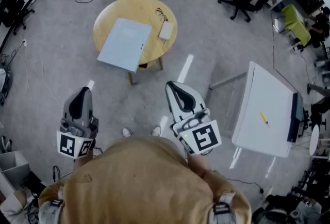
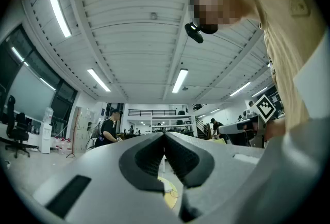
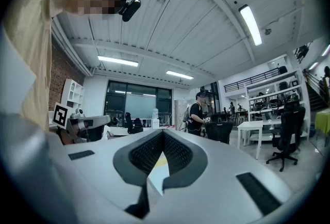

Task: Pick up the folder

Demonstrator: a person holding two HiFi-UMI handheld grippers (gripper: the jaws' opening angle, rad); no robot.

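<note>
Head view: a blue folder point(image 1: 124, 44) is laid on the far round table point(image 1: 105, 19), well apart from the left tool point(image 1: 82, 92) and right tool point(image 1: 173, 87), both closed, empty.

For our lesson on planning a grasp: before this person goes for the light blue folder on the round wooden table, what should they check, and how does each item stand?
1. Light blue folder in sight on round wooden table: ok.
2. Folder's top free, dark-framed glasses and small white box lying beside it: ok.
3. Edge to grip: ok, near edge overhangs the rim.
4. Left gripper and right gripper empty: ok.
5. Jaws open for the grasp: not ok, both shut.
6. Grippers near folder: not ok, floor lies between.
</note>
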